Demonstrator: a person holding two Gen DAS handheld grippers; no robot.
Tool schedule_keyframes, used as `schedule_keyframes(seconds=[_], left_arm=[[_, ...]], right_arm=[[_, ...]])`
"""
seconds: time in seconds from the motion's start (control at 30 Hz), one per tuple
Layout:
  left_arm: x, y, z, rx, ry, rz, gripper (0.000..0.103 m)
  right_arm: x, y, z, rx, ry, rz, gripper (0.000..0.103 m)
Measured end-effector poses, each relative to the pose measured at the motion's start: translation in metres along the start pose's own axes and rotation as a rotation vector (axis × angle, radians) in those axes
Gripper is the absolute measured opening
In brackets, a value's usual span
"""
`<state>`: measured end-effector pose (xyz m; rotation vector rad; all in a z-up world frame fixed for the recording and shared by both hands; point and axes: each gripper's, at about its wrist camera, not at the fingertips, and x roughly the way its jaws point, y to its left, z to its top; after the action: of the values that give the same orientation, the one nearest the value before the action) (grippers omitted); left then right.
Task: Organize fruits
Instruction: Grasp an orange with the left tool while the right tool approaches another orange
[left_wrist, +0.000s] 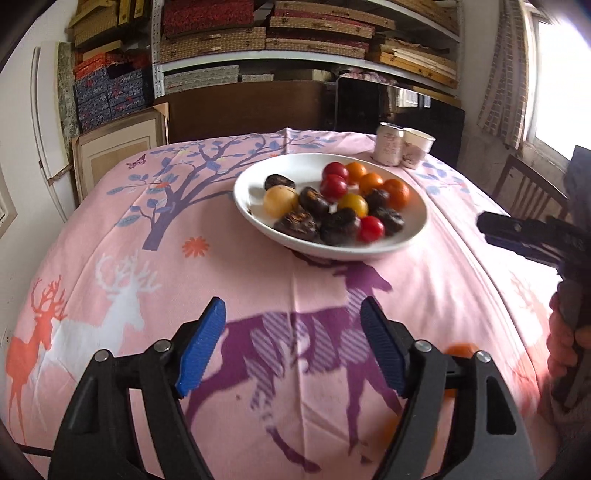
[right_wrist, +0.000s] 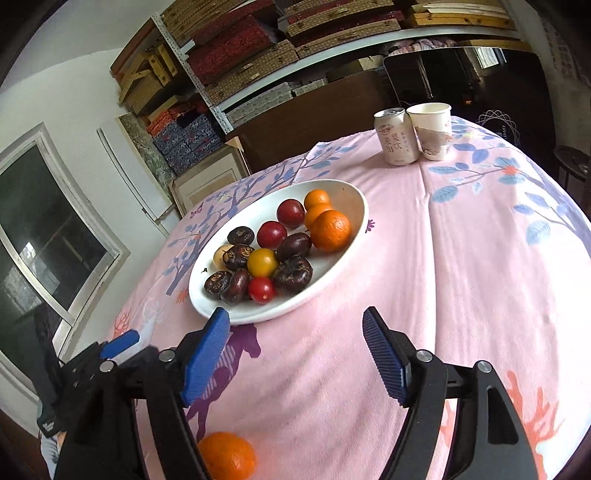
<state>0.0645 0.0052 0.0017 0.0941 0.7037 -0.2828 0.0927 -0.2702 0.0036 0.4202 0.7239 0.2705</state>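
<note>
The left claw (left_wrist: 291, 347) hangs open over the pink cloth (left_wrist: 221, 266) on the desk, nothing between its blue pads. In the right wrist view its blue tip shows at the far left, beside the right claw (right_wrist: 295, 354), which also gapes empty, its left pad just before the plate (right_wrist: 354, 221) rim. No earlier picture is given, so only the spread of the jaws can be told.

The white plate sits mid-desk, holding dark fruits (right_wrist: 293, 273), red tomatoes (right_wrist: 271, 234), a yellow one (right_wrist: 262, 262) and oranges (right_wrist: 330, 230) bunched on its right side. One orange (right_wrist: 227, 456) lies loose on the cloth near the desk's front edge, below the right claw's left finger and well apart from the plate. Farther right, at the back, a can (right_wrist: 395, 136) and a paper cup (right_wrist: 432, 129) stand upright, touching. In the left wrist view a hand (left_wrist: 565, 339) grips the right claw's handle at the far right.
</note>
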Motion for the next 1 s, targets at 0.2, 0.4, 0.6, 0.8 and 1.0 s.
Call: schedule_keyframes(seconds=[0.2,0.4,0.6,0.8,1.0], left_arm=[[-0.033,-0.04,-0.036,0.166,-0.05,-0.086,0.089],[-0.028,-0.051,-0.04,0.215,-0.01,-0.135,0.091],[0.002,-0.041,-0.041,0.155,0.15,-0.171,0.091],[0.003,-0.017,-0.038,0.056,0.135,-0.101,0.093],[-0.011,0.026,-0.027,-0.113,0.033,0.006,0.091]], right_arm=[[-0.008,-0.013,-0.012,0.047,-0.001,-0.024,0.08],[-0.008,-0.018,-0.015,0.059,0.01,-0.037,0.081],[-0.006,-0.014,-0.016,0.046,0.028,-0.035,0.081],[-0.007,-0.015,-0.016,0.05,0.026,-0.033,0.081],[-0.008,-0.015,-0.015,0.052,0.021,-0.027,0.081]])
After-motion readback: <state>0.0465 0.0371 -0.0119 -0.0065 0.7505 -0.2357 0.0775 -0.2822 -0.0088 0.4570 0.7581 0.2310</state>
